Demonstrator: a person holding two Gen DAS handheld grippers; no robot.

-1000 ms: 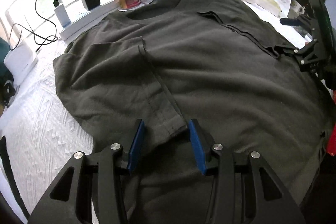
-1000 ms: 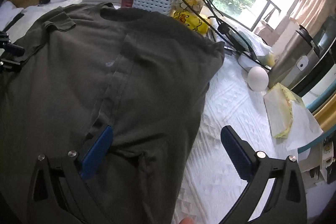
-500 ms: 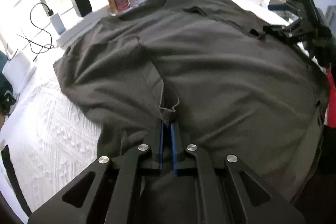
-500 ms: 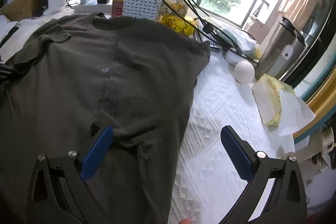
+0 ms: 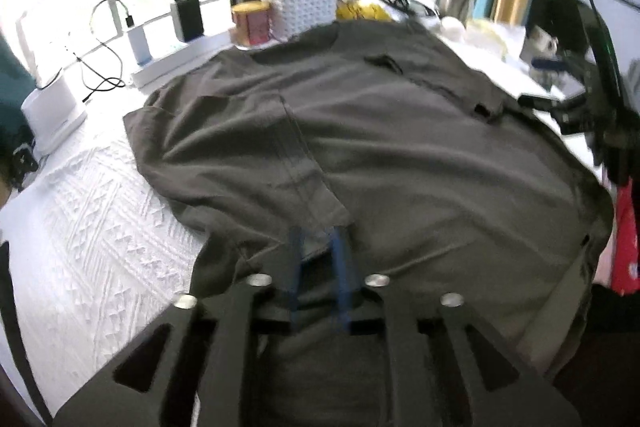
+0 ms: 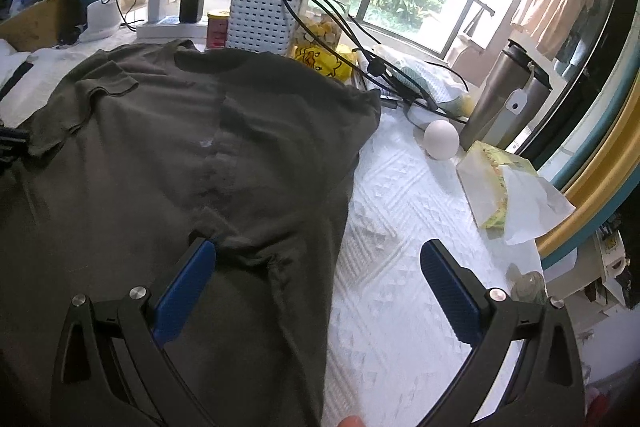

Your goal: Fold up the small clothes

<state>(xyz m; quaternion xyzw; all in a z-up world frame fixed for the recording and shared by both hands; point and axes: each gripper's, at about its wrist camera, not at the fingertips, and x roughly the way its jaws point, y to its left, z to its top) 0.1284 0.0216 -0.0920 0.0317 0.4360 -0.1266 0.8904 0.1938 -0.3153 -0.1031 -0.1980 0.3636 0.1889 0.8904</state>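
A dark olive T-shirt (image 5: 400,155) lies flat on the white textured cover (image 5: 100,227), neck toward the window, both sides folded inward. My left gripper (image 5: 317,247) hovers at the near end of the left flap's hem (image 5: 308,179). Its jaws are opening, and the hem's corner lies loose between the blurred blue pads. My right gripper (image 6: 316,267) stands wide open over the shirt (image 6: 160,167); its left pad (image 6: 184,283) is above the cloth and its right pad above the cover. The right gripper (image 5: 560,107) also shows beyond the shirt's far right edge.
Along the window stand a white perforated basket (image 6: 260,19), a red tin (image 5: 252,23), chargers with cables (image 5: 188,15) and a yellow bag (image 6: 320,59). Right of the shirt are a white egg-shaped object (image 6: 440,139), a steel flask (image 6: 504,95) and a tissue pack (image 6: 500,187).
The left jaws closed on the flap's hem corner half a second ago and have parted again. Both views have pulled back and up a little. The right jaws stayed wide open.
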